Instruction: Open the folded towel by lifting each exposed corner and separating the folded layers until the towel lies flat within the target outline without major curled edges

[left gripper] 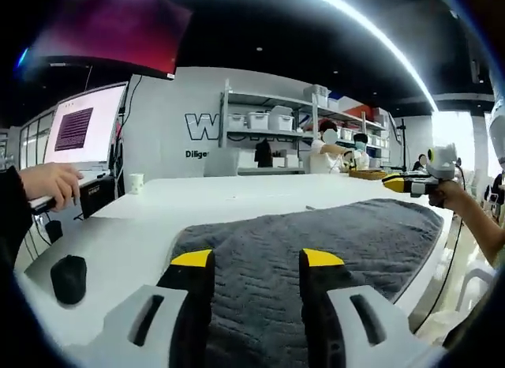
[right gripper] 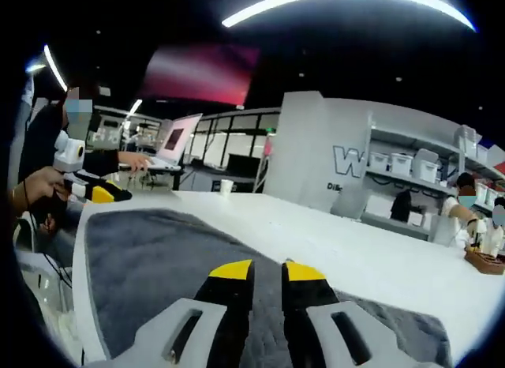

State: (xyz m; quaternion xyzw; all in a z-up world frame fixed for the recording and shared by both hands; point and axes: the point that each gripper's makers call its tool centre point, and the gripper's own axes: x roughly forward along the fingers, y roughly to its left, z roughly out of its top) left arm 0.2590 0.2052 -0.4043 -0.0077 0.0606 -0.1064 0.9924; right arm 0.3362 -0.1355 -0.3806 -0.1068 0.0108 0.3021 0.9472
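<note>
While the grey towel (left gripper: 316, 242) lies spread across the white surface (left gripper: 237, 196), reaching close to its near edge and out toward its far right corner, both tools hover above the cloth rather than gripping it. In the left gripper view the left hand-held gripper (left gripper: 257, 259) has its yellow-tipped jaws spread apart with bare towel between them. In the right gripper view the right hand-held gripper (right gripper: 267, 268) has its jaws nearly together, a thin gap showing, and nothing pinched. No target outline can be made out, so I cannot tell whether the towel sits inside it.

The cloth looks mostly flat already, so the remaining work is probably checking edges and corners. The main risk is a careless pinch: closing on the middle of the pile instead of a corner would drag up a ridge and wrinkle what is already smooth. With the towel so close to the surface's edge, a pull in that direction could slide it off. A mouse (left gripper: 69, 277) near the left edge and a paper cup (left gripper: 136, 183) stand well apart from it.
</note>
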